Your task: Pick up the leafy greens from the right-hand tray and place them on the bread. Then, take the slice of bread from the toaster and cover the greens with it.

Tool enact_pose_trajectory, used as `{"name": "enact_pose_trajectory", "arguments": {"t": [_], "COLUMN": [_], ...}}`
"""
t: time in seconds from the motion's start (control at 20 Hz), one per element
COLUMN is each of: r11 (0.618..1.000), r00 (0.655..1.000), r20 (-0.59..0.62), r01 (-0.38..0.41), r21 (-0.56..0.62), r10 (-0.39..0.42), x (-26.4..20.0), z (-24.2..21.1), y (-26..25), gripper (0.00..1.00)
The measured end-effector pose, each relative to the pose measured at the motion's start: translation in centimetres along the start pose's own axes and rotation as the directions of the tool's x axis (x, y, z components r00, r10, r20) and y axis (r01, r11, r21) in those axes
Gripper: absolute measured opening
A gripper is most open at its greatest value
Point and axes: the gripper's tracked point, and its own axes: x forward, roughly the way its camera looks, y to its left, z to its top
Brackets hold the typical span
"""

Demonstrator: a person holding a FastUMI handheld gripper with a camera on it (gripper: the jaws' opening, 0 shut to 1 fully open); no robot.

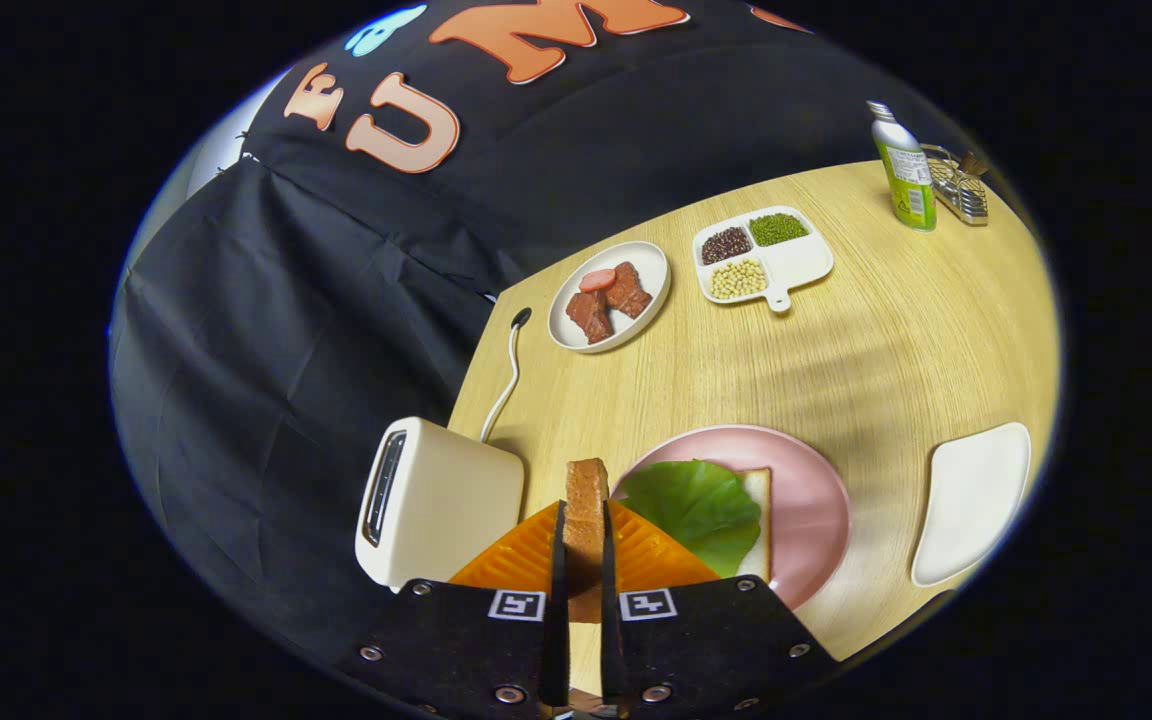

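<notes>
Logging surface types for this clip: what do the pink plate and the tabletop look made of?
Round pink plate: likely glazed ceramic or melamine, given its smooth, soft sheen. Light wooden tabletop: wood or laminate, matte, with visible straight grain. The tool grips the brown bread slice.

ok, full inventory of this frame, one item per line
table: 1, light wood, under everything
toaster: 1, cream, just left of the fingers
cable: 1, white, behind the toaster
pink plate: 1, just ahead-right of the fingers
bread on plate: 1, pale, under the leaf
leafy greens: 1, green, on that bread
white tray: 1, right of the pink plate
meat plate: 1, white, far side
divided dish: 1, white, three kinds of beans
bottle: 1, green-white, far corner
wire rack: 1, metal, beside the bottle
bread slice: 1, brown crust, upright between the fingers
gripper: 1, shut on the bread slice
</notes>
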Motion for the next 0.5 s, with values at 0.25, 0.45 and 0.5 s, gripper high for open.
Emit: {"name": "enact_pose_trajectory", "arguments": {"t": [0.25,0.45,0.5], "r11": [1.000,0.998,0.998], "r00": [1.000,0.999,0.998], "r20": [-0.010,0.006,0.011], "r01": [0.025,0.052,0.060], "r21": [0.014,0.022,0.012], "r10": [-0.025,-0.053,-0.060], "x": [1.2,1.6,1.9], "z": [-1.0,-1.5,-1.7], "y": [-3.5,-5.9,-6.3], "gripper": [0.13,0.13,0.14]}}
